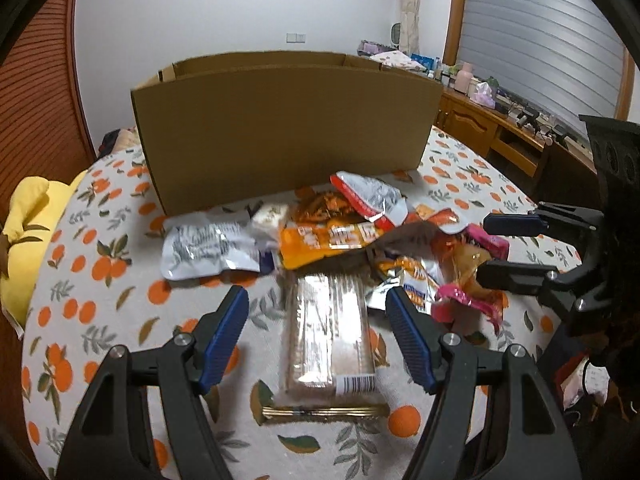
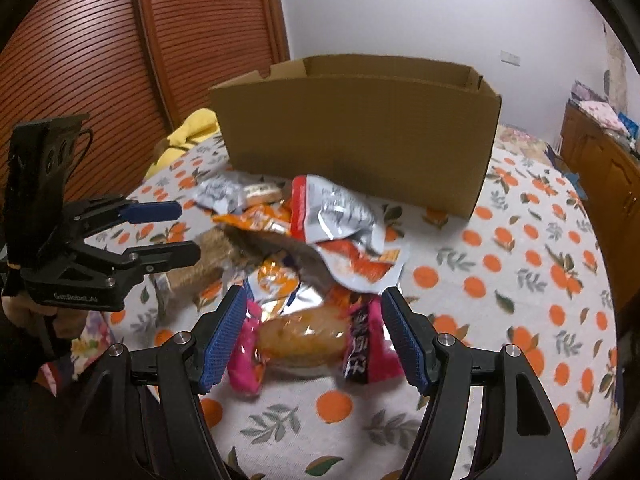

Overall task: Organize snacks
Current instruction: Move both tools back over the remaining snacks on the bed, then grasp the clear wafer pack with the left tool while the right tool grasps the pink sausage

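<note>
A pile of snack packs lies on the orange-print cloth point(image 1: 100, 264) before an open cardboard box point(image 1: 288, 128). My left gripper point(image 1: 318, 302) is open, its fingers either side of a long clear pack of brown wafers point(image 1: 330, 340). My right gripper point(image 2: 314, 304) is open around a pink-ended pack with a golden bun point(image 2: 304, 340). That gripper also shows in the left wrist view point(image 1: 486, 244), and the left one in the right wrist view point(image 2: 188, 232). A silver pack point(image 1: 208, 246), an orange pack point(image 1: 328, 240) and a red-edged silver pack point(image 2: 336, 212) lie in the pile.
The box point(image 2: 360, 136) stands at the far side of the cloth. A yellow plush point(image 1: 24, 232) lies at the left edge. A wooden desk with clutter point(image 1: 492, 120) stands at the right. A slatted wooden door point(image 2: 100, 48) is behind.
</note>
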{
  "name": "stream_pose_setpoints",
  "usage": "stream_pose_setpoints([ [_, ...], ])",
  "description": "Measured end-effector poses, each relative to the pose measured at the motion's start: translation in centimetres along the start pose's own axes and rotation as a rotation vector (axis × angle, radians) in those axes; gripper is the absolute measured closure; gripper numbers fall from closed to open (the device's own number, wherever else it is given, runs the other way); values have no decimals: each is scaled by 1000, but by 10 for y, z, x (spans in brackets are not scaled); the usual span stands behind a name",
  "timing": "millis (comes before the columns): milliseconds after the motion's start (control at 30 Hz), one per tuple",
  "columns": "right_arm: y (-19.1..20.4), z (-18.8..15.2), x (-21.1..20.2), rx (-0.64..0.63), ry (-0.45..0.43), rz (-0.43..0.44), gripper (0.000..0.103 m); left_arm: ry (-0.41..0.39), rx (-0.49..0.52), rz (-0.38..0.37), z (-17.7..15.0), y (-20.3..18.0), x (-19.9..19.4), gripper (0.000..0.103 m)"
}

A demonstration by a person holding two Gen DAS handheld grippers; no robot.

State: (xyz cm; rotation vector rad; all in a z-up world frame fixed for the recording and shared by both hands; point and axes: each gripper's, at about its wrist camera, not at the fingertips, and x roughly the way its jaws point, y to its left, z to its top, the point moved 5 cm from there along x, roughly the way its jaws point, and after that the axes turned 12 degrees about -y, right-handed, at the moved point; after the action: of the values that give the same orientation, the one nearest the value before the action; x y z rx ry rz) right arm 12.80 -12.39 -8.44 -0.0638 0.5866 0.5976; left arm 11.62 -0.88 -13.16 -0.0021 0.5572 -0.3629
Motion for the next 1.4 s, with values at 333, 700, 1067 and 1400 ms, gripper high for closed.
stream_pose_setpoints([
  [333,4,-8,0,-25,5,-13,30,27,-12,8,-10,1,8,32],
  [700,-2,-13,8,-56,7,-79,19,46,-2,15,-21,4,13,42],
  [1067,-14,-25,18,42,53,-72,12,30,26,35,-23,2,12,47],
  [1400,-16,-26,6,63,24,-77,46,14,7,37,-23,10,6,61],
])
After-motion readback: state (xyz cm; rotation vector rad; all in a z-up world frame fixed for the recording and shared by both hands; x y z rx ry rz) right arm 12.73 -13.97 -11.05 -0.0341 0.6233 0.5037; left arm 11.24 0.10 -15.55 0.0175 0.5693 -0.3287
